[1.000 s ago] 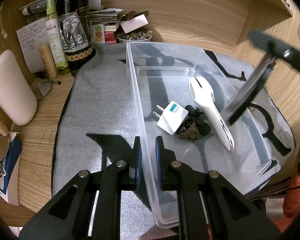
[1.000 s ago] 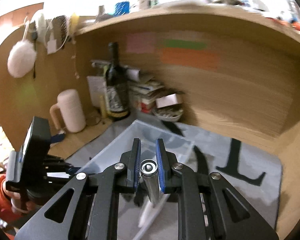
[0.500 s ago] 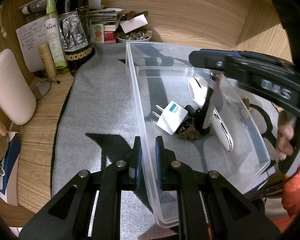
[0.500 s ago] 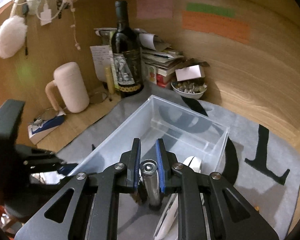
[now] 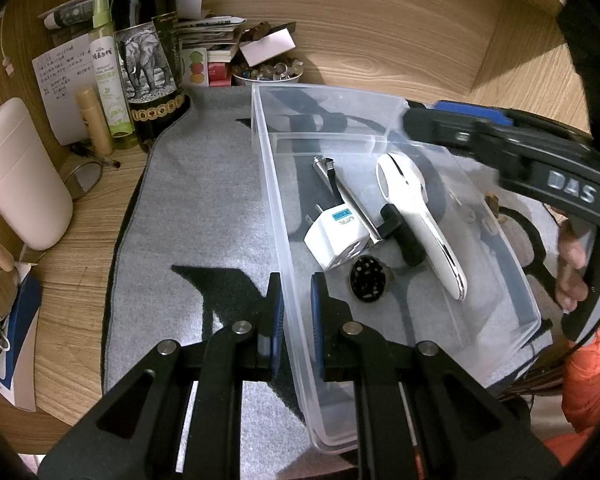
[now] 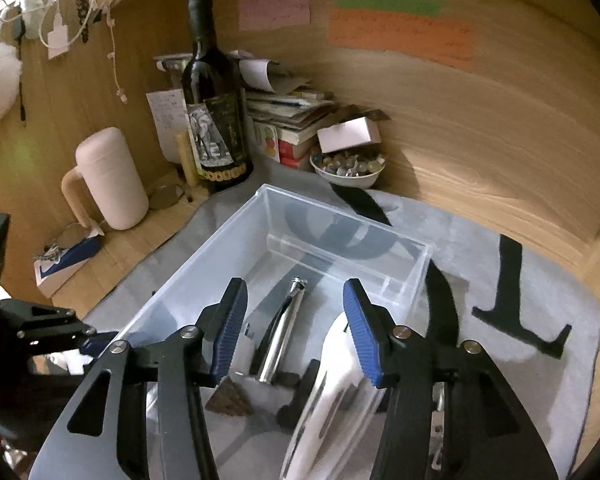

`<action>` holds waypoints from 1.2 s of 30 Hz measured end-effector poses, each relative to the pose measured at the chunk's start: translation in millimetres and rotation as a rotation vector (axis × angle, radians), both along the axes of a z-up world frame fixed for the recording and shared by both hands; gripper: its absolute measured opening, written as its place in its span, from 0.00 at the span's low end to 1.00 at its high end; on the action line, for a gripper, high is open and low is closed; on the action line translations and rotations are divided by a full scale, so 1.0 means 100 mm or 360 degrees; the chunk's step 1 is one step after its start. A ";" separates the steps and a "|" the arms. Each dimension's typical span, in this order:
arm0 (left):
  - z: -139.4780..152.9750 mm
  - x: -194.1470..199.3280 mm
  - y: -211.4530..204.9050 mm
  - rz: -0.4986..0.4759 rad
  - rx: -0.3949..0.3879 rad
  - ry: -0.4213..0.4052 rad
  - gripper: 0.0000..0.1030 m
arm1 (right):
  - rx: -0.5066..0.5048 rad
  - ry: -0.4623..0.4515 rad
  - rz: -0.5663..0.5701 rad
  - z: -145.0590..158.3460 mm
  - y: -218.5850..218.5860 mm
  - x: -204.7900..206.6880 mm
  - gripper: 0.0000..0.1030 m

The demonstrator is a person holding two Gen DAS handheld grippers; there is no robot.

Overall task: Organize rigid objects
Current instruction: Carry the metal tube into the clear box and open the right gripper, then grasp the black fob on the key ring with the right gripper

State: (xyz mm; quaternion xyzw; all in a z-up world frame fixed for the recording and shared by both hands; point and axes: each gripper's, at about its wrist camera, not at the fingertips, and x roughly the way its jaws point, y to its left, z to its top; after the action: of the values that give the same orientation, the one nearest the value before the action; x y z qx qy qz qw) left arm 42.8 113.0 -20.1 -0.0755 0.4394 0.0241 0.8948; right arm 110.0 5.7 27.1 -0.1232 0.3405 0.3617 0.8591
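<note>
A clear plastic bin (image 5: 496, 248) (image 6: 220, 240) stands on a grey mat. My left gripper (image 5: 296, 312) is shut on the bin's near left wall. Inside lie a silver metal cylinder (image 5: 348, 196) (image 6: 282, 340), a white plug adapter (image 5: 336, 236), a white handled tool (image 5: 416, 216) (image 6: 332, 384), a black part (image 5: 400, 232) and a small round dark piece (image 5: 368, 280). My right gripper (image 6: 294, 332) is open and empty above the bin, over the cylinder; its body shows in the left wrist view (image 5: 520, 156).
A wine bottle (image 5: 148, 56) (image 6: 214, 112), a green spray bottle (image 5: 110, 76), a bowl of small items (image 5: 268, 74) (image 6: 348, 168), stacked papers and a pale mug (image 5: 20, 176) (image 6: 108, 176) stand at the back left. Wooden walls enclose the desk.
My right gripper lowered the silver cylinder into the bin, opened and let it go. The cylinder now lies on the bin floor. My left gripper has not moved.
</note>
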 end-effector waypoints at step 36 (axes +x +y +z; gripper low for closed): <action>0.00 -0.02 0.04 0.0003 0.0013 0.0004 0.11 | -0.0265 0.0239 -0.0305 -0.87 -1.26 -0.15 0.33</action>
State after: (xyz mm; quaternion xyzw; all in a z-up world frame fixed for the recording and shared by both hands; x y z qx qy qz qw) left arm 40.5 117.1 -19.9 -0.0723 0.4404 0.0267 0.8945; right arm 95.2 -120.6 -60.4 -0.1337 0.4429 0.2567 0.8486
